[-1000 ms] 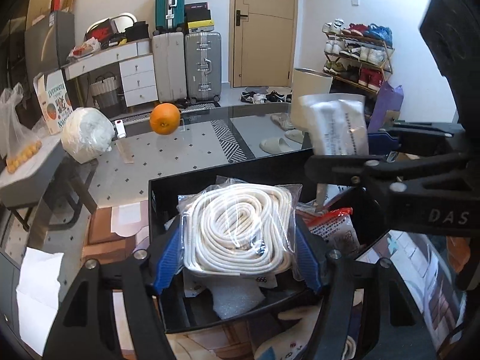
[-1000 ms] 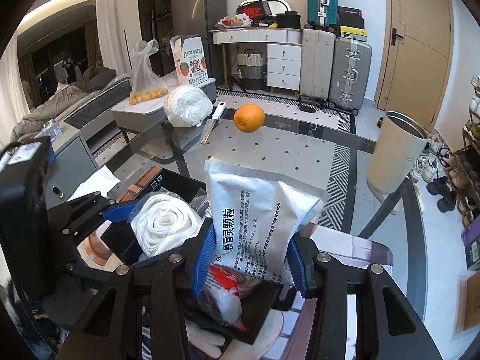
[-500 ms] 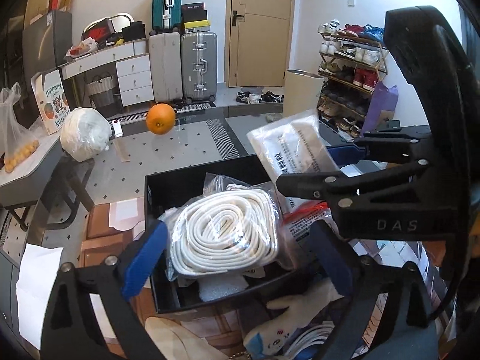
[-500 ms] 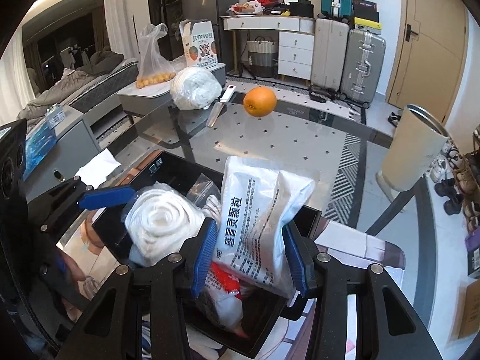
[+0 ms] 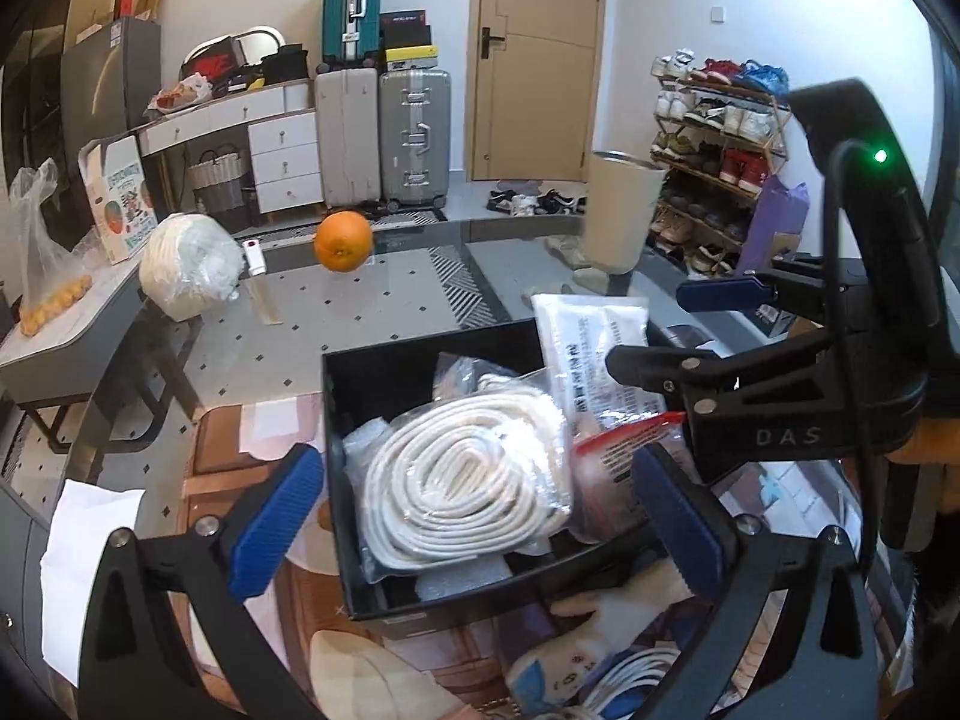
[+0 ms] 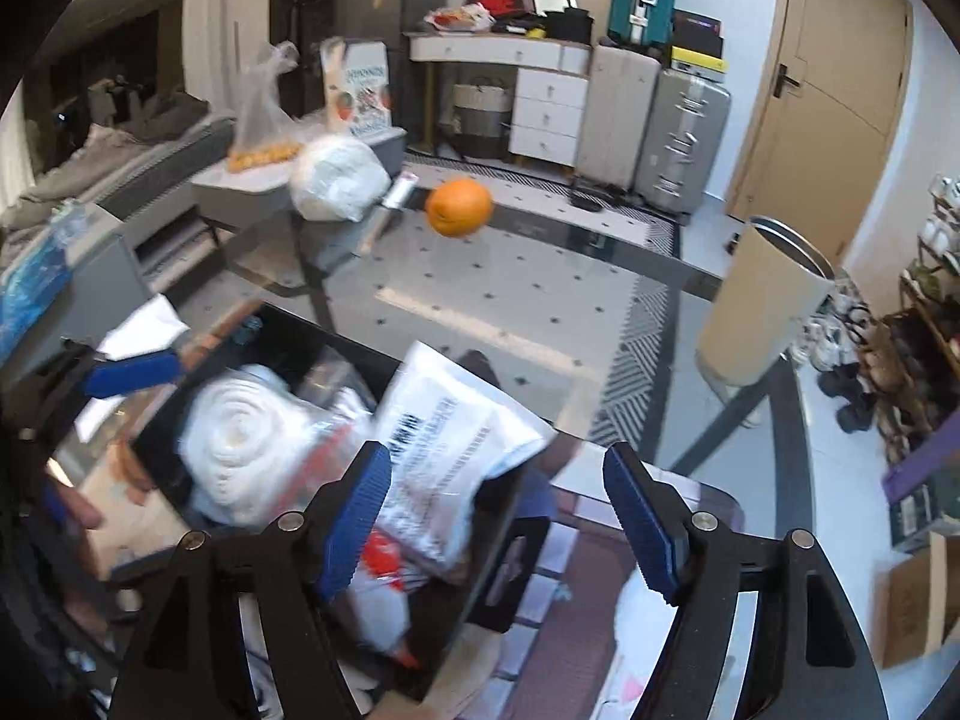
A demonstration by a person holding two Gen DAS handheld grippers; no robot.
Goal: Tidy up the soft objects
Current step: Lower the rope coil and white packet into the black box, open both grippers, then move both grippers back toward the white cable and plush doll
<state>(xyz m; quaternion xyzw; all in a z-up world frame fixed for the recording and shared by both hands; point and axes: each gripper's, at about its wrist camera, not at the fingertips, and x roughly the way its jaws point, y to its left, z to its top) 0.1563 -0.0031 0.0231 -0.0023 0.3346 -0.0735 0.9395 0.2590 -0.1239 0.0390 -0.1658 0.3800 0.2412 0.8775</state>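
Note:
A clear bag with a coil of white rope [image 5: 468, 498] lies in the black box [image 5: 420, 354]. My left gripper [image 5: 474, 474] straddles the bag, jaws wide and still opening, pads clear of it. A white printed pouch [image 6: 450, 420] leans in the box's right side over a red-and-white packet [image 5: 618, 450]. My right gripper [image 6: 497, 456] is over the pouch with its jaws opening. The pouch sits by the left pad and is not pinched. In the right wrist view the rope bag [image 6: 240, 438] is blurred, and one blue finger [image 6: 132, 372] of the left gripper shows.
On the glass table behind the box are an orange [image 5: 343, 240], a white bundle in plastic [image 5: 189, 267] and a white-handled knife [image 5: 255, 255]. A beige bin [image 5: 621, 210] stands on the floor at right. A plush toy [image 5: 600, 618] lies in front of the box.
Both grippers have let go. The left jaws spread off the rope bag, which now lies in the box. The right jaws opened off the white pouch, which sank and tilted left.

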